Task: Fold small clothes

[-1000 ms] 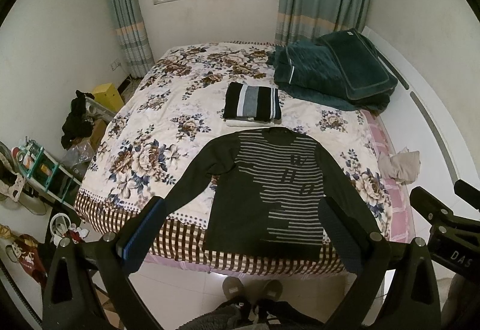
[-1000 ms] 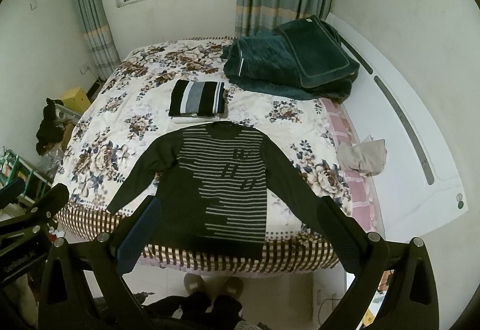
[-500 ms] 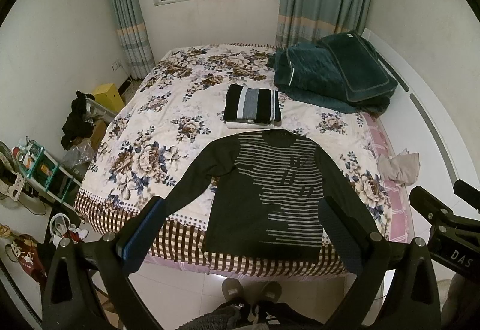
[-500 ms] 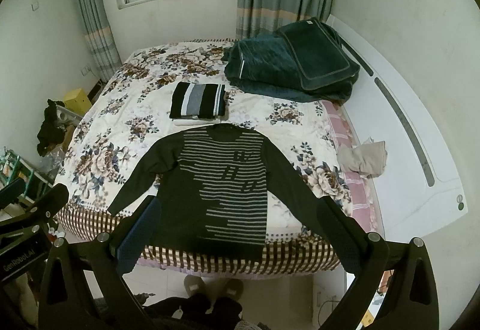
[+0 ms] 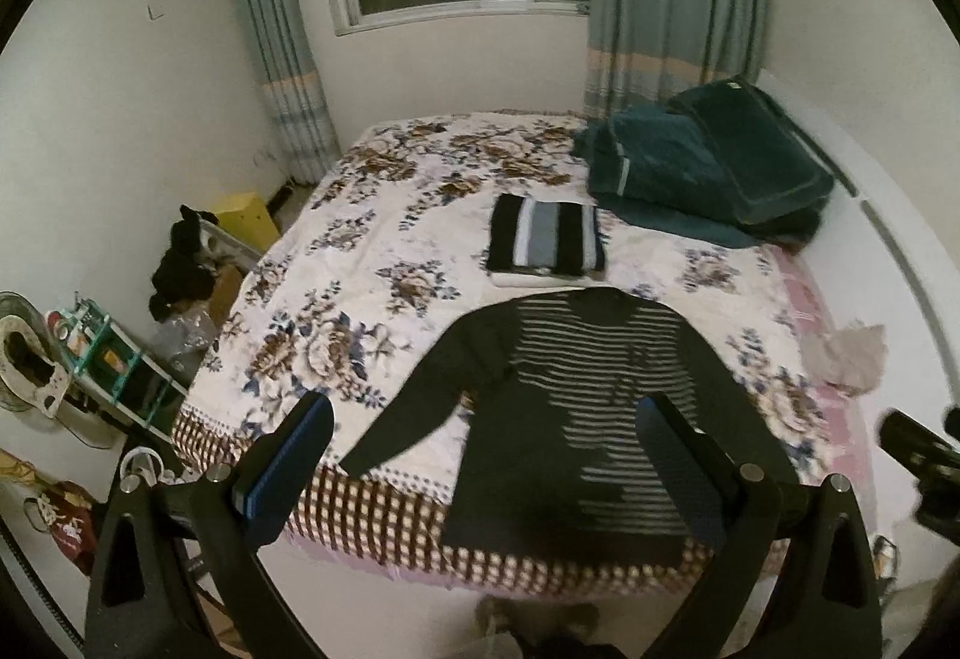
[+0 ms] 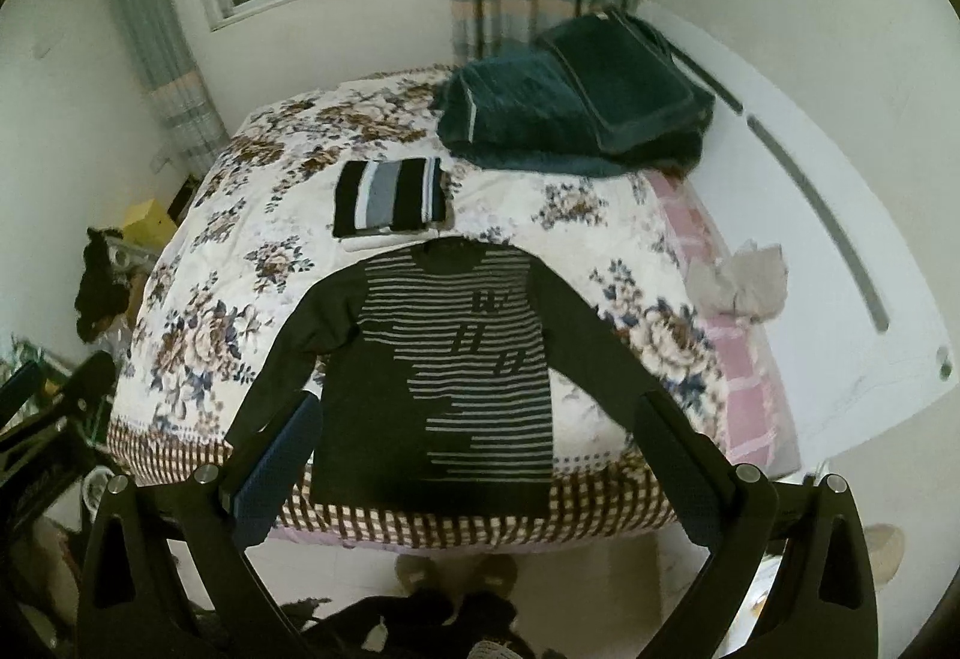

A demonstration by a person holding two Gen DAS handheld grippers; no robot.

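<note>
A dark long-sleeved sweater [image 5: 576, 419] [image 6: 456, 377] with grey stripes lies flat, face up, sleeves spread, near the front edge of a bed with a floral cover [image 5: 384, 263] [image 6: 240, 269]. Behind its collar sits a folded black, grey and white striped garment [image 5: 543, 239] [image 6: 390, 197]. My left gripper [image 5: 486, 455] hangs open in the air above the bed's near edge, nothing between its fingers. My right gripper [image 6: 474, 449] is likewise open and empty, above the sweater's hem. Neither touches the cloth.
Folded dark green blankets [image 5: 708, 167] [image 6: 576, 113] are piled at the far right of the bed. A crumpled beige cloth [image 5: 852, 359] [image 6: 738, 281] lies by the white headboard. Clutter and a shelf [image 5: 114, 359] stand on the floor at the left. The person's feet [image 6: 456, 569] are below.
Both views have shifted and tilted slightly. The bed and sweater appear a little closer, and the right view has rotated. Both grippers stay open and the clothes have not moved.
</note>
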